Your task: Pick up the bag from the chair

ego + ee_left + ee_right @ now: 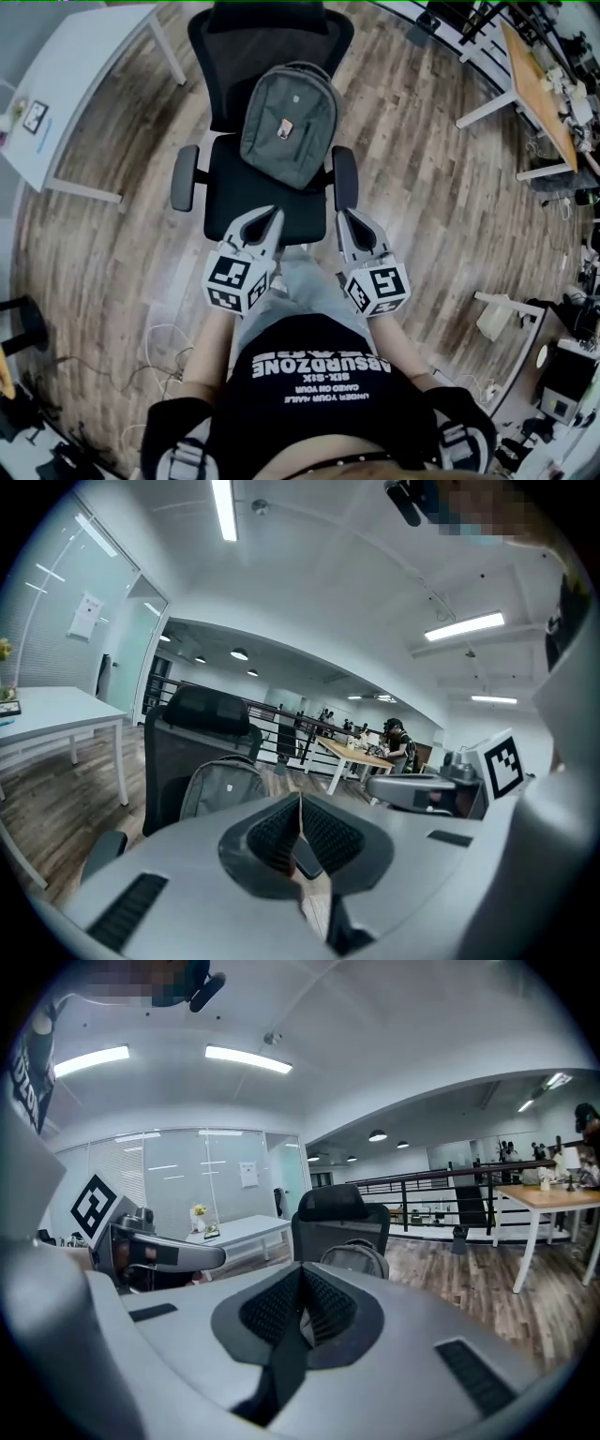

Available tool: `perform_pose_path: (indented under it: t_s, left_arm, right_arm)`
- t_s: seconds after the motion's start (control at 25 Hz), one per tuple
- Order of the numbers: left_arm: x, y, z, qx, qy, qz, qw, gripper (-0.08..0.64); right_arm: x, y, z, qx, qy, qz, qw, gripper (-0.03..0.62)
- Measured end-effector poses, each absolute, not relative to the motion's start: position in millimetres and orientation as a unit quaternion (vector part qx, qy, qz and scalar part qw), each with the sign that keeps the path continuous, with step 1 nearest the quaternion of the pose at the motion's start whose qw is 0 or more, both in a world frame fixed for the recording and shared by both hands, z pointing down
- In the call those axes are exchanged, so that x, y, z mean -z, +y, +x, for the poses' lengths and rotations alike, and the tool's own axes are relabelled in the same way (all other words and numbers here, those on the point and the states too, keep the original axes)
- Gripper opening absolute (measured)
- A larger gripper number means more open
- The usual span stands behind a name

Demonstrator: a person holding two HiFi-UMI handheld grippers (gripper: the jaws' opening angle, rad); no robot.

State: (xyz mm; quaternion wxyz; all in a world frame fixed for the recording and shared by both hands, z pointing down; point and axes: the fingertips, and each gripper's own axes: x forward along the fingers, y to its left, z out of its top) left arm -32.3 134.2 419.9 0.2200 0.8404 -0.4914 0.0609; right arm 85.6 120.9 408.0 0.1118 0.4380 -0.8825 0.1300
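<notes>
A grey backpack [288, 124] leans upright against the backrest of a black office chair [246, 192], resting on its seat. The backpack [220, 785] shows ahead in the left gripper view, and the same backpack [356, 1258] in the right gripper view. My left gripper [275, 215] is shut and empty, its tips over the seat's front edge, short of the bag. My right gripper [342, 217] is shut and empty too, close to the chair's right armrest [345, 178]. In both gripper views the jaws meet with nothing between them.
A white table [70, 70] stands at the far left, a wooden table [539, 89] at the far right. The left armrest [186, 176] flanks the seat. Cables [164, 347] lie on the wood floor at the left. Equipment [562, 375] crowds the lower right.
</notes>
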Motion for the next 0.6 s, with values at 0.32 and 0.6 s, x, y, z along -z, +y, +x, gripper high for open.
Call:
perform_pose_path:
  t_s: [0.32, 0.6]
  left_arm:
    - [-425.7, 65.8, -21.0, -0.085, -0.500, 0.832, 0.224, 0.021]
    - [-437.6, 21.9, -25.6, -0.100, -0.532, 0.810, 0.227, 0.022]
  right_arm:
    - [-413.8, 43.2, 86.3, -0.144, -0.894, 0.410, 0.107, 0.017]
    - [-439.9, -1.0, 84.6, -0.163, -0.905, 0.374, 0.116, 0.017]
